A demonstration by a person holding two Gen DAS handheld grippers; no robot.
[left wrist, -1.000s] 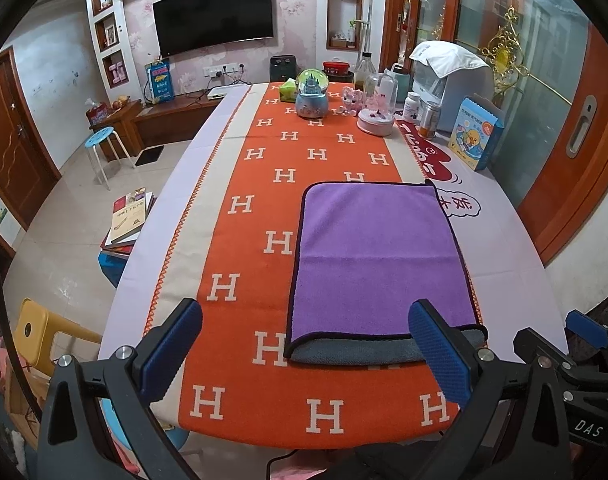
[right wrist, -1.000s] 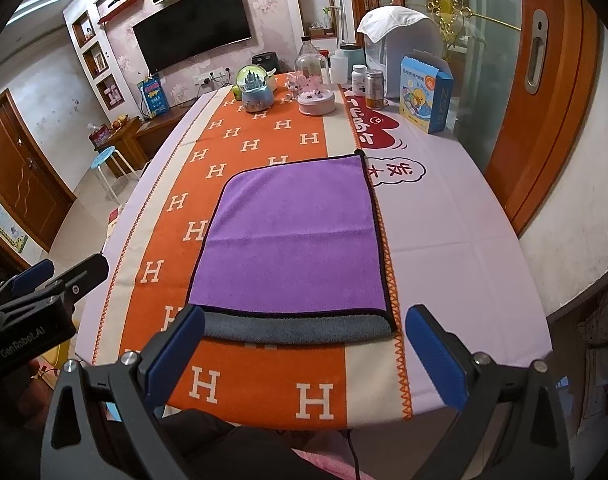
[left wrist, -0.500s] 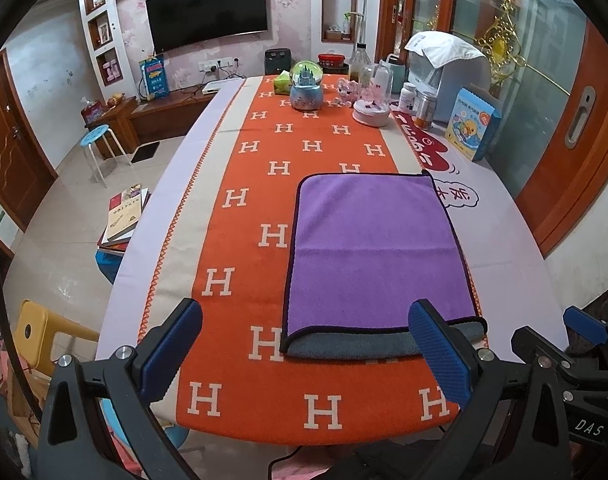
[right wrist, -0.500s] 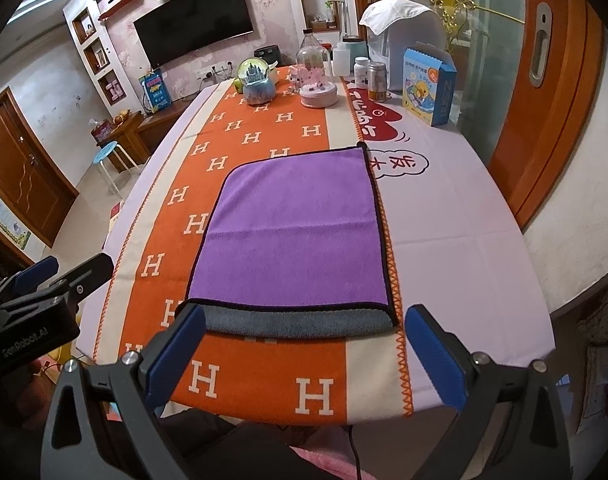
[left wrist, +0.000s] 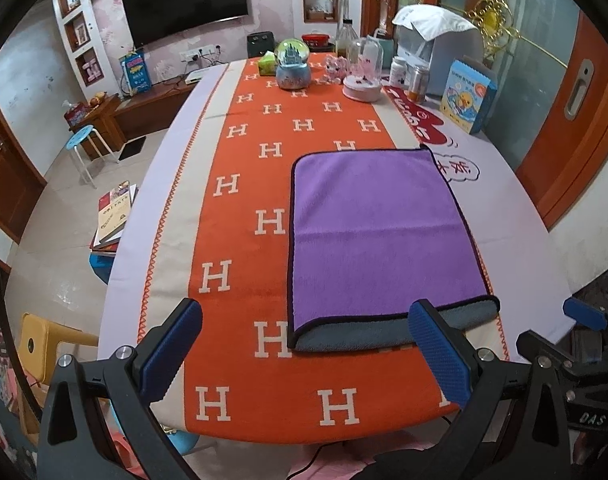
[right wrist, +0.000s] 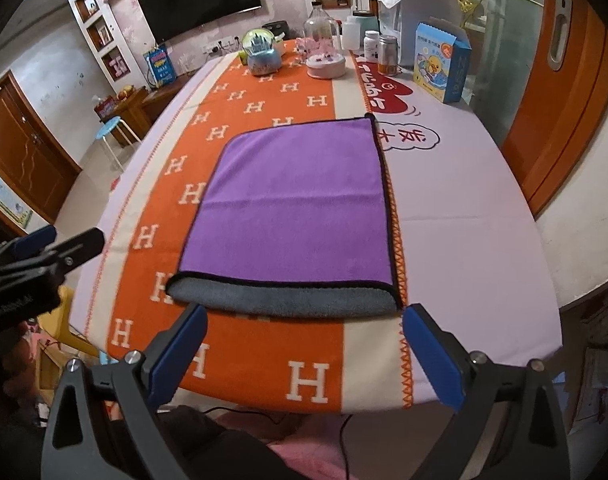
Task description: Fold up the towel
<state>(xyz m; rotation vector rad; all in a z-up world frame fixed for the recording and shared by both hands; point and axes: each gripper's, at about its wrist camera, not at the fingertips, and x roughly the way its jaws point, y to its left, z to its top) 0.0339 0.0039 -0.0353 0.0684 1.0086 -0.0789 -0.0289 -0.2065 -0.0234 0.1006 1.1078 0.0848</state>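
I hold both the left gripper [left wrist: 304,354] and the right gripper [right wrist: 304,354] wide open and empty above the table's [right wrist: 464,200] near edge. The towel [right wrist: 296,204] lies there folded once. Next I judge a second fold: pinch its near corners.

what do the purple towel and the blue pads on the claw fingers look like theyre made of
Towel: seemingly microfiber or plush terry, matte and fuzzy, purple on top, grey underside showing at the near fold, with dark stitched edging. Pads on the right claw: apparently rubber or textured plastic, matte blue with a fine grid pattern; which one I cannot tell.
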